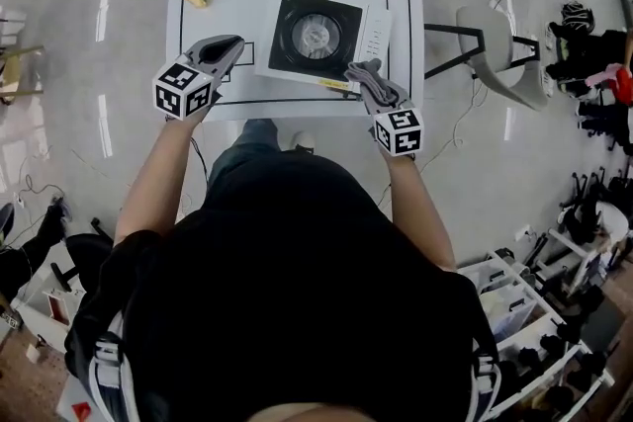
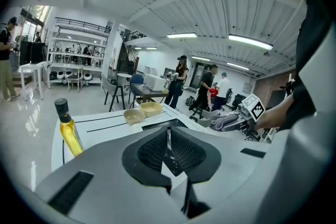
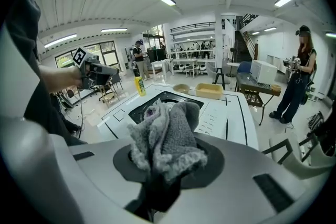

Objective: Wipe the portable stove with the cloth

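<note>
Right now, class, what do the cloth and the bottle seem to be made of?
Cloth: grey terry or microfibre fabric, matte, judging by its fuzzy looped pile. Bottle: clear plastic or perhaps glass, glossy; yellow liquid shows through it.

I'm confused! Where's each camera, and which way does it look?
Head view: on the head, looking down at the white table, arms, left gripper, right gripper.
Left gripper view: on that gripper, looking across the table; shut fingers.
Right gripper view: on that gripper, facing the black-topped square stove; fingers hold fluffy grey cloth.
Both share the yellow oil bottle.
</note>
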A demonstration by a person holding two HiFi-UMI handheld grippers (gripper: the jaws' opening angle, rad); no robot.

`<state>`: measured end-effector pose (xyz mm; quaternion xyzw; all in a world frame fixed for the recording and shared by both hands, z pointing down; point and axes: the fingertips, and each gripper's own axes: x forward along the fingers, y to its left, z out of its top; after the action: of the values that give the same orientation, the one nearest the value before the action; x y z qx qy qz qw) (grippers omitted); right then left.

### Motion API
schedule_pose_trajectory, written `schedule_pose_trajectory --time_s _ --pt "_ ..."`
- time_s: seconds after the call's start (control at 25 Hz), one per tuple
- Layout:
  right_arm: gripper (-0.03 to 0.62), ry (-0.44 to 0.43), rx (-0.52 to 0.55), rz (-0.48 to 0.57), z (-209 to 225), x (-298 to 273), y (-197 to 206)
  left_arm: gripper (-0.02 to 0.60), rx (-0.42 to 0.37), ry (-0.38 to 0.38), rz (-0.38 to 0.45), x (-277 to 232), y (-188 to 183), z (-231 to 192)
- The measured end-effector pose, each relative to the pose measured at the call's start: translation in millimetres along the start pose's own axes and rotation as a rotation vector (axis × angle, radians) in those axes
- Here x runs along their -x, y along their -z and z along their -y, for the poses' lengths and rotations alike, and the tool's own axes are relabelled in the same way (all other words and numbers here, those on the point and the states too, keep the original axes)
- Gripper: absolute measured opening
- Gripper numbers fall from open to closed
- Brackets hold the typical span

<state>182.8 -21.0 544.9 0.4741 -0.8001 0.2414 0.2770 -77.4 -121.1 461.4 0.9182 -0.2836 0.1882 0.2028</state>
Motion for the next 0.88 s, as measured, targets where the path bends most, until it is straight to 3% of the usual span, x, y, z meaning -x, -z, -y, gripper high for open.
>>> schedule_pose_trajectory --time_s 0.56,0.88 --pt "0.117 -0.075 0.032 -0.111 -21 -39 68 0.048 0.075 0.041 -0.041 -38 64 -25" --pt "0.115 -0.117 0.037 -0.120 -39 -61 68 0.091 0.106 0.083 -0.079 -55 94 -40"
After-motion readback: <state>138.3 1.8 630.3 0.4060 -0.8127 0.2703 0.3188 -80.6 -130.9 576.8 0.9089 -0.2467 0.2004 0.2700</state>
